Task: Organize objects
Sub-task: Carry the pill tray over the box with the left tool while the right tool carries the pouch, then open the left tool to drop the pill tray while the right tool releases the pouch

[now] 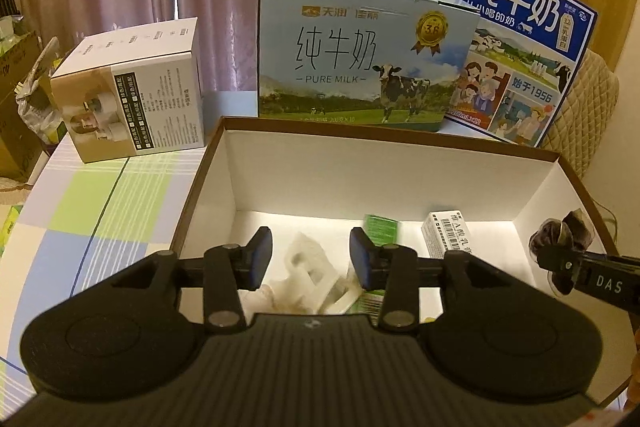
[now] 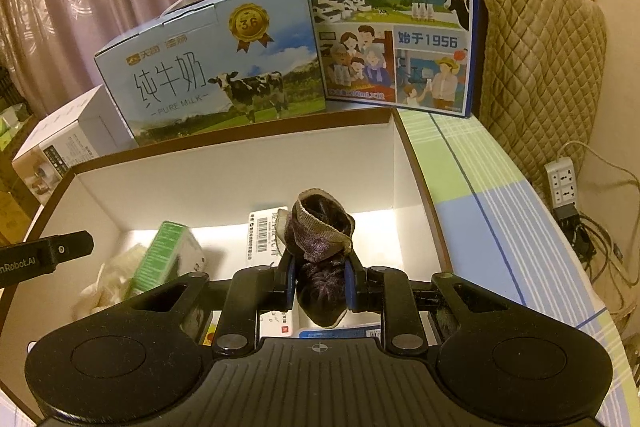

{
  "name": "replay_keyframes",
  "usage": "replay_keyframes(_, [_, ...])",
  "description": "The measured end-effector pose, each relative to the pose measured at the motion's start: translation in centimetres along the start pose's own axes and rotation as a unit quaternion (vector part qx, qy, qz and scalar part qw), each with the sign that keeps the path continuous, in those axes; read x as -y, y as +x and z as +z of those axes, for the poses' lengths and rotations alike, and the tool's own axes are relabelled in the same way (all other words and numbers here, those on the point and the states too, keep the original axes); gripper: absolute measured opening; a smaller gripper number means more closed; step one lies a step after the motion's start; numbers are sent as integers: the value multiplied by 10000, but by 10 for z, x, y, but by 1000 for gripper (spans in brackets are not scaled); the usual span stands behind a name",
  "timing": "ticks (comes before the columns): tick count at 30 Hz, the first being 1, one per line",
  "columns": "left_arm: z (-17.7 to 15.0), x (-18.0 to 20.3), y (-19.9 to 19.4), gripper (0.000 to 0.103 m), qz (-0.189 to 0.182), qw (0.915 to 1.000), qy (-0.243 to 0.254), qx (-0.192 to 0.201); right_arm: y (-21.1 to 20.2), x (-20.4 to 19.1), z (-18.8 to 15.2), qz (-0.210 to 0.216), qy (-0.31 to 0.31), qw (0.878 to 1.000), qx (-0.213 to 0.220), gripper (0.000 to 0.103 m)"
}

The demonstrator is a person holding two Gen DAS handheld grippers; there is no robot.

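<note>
A brown-rimmed cardboard box point(image 1: 360, 163) with white inner walls stands on the table; it also fills the right wrist view point(image 2: 224, 171). Inside lie a white moulded insert point(image 1: 308, 271), a green carton point(image 1: 382, 229) and a white barcode box point(image 1: 448, 233). My left gripper point(image 1: 311, 257) hangs open over the white insert, nothing between its blue pads. My right gripper point(image 2: 320, 285) is shut on a dark purple fabric pouch point(image 2: 320, 239) held above the box's right part. That pouch point(image 1: 560, 233) shows at the right edge of the left wrist view.
Behind the box stand a pale blue milk case point(image 1: 360, 55), a dark blue milk case point(image 1: 524, 47) and a white appliance box point(image 1: 132, 87). A quilted chair cover point(image 2: 536, 75) and a power strip point(image 2: 562, 183) with cables sit right of the checked tablecloth point(image 1: 92, 211).
</note>
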State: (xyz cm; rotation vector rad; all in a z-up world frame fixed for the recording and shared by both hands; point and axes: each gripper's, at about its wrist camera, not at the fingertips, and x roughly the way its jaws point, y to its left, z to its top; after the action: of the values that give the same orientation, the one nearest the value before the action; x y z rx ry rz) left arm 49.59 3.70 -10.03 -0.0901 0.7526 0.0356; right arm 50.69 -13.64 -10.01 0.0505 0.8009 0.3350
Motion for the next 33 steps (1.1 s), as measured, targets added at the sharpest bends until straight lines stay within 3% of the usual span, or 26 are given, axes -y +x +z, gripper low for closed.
replay_keyframes(13, [-1, 5, -1, 38, -59, 10000, 79, -14, -1, 1, 1, 40, 61, 10000, 8, 20])
replay_keyframes(18, [-1, 5, -1, 44, -53, 10000, 77, -21, -3, 2, 3, 50, 76, 9999, 105, 22])
replay_keyframes(20, [-1, 4, 0, 54, -23, 10000, 52, -41, -4, 2, 4, 97, 96, 9998, 138, 26])
replay_keyframes(23, [-1, 5, -1, 56, -6, 10000, 63, -25, -4, -2, 4, 209, 59, 9996, 199, 37])
replay_keyframes(28, [-1, 6, -3, 66, 1, 10000, 62, 10, -12, -9, 4, 58, -170, 9983, 561, 69])
replay_keyframes(33, [-1, 5, -3, 71, -9, 10000, 57, -10, -15, -5, 7, 166, 39, 9979, 618, 73])
